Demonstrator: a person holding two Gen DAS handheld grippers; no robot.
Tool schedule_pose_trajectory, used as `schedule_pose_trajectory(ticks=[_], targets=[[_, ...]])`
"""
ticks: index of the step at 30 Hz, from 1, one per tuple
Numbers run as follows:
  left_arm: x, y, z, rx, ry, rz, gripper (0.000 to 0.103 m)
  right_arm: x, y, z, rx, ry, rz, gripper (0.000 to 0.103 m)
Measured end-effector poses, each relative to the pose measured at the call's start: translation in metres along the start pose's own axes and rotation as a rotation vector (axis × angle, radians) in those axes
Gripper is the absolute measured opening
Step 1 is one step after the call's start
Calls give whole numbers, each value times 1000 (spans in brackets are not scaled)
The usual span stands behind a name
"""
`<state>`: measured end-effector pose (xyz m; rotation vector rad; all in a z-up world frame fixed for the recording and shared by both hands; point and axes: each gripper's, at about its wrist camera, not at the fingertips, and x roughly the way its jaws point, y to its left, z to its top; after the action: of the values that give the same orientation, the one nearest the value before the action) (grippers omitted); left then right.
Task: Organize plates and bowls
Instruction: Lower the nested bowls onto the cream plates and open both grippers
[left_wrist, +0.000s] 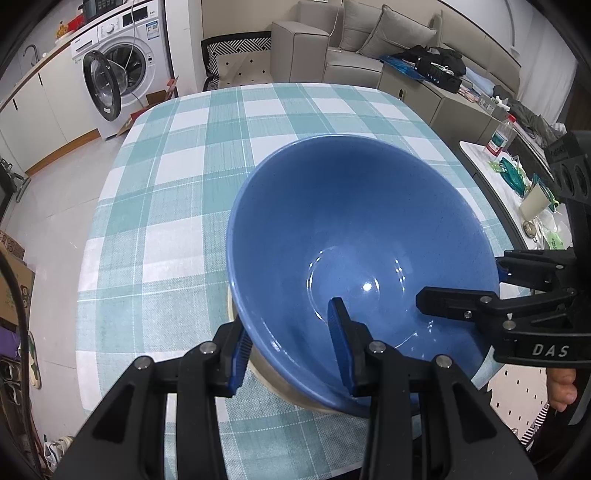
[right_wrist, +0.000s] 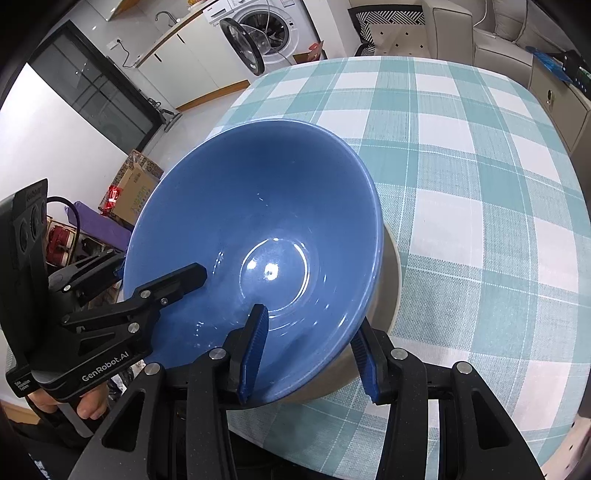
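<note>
Above the checked tablecloth (left_wrist: 166, 177), left gripper (left_wrist: 291, 354) and right gripper (right_wrist: 310, 350) each clamp the rim of the blue bowl (left_wrist: 354, 221), likely heavy, glazed-slick and breakable.

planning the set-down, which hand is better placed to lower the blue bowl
Neither alone: left gripper and right gripper each clamp the bowl rim on opposite sides, one finger inside, one outside. Lower it with both.

Our left gripper (left_wrist: 291, 350) points steeply down, jaws part-closed, one finger inside bowl (left_wrist: 354, 229) wall, other outside, clamped on rim. Our right gripper (right_wrist: 310, 350) same pose at opposite rim, clamped likewise. Our fingers (right_wrist: 90, 404) wrap left handle; a fingertip (left_wrist: 563, 387) shows under right one.
</note>
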<state>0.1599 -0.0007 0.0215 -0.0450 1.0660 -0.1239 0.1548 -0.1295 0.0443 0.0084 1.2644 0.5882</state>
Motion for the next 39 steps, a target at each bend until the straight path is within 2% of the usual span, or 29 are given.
schedule_pose_trajectory(ticks=[13,27,39], targets=[[2,-4,-5,15,18,-7,38,-4,3,-4,2,25,-11,46],[5,0,-7,20,17,-19,38,-6,-1,-2,14,13,9,46],[5,2,-6,13,8,-24,44,-6,1,0,-3,7,10,49]])
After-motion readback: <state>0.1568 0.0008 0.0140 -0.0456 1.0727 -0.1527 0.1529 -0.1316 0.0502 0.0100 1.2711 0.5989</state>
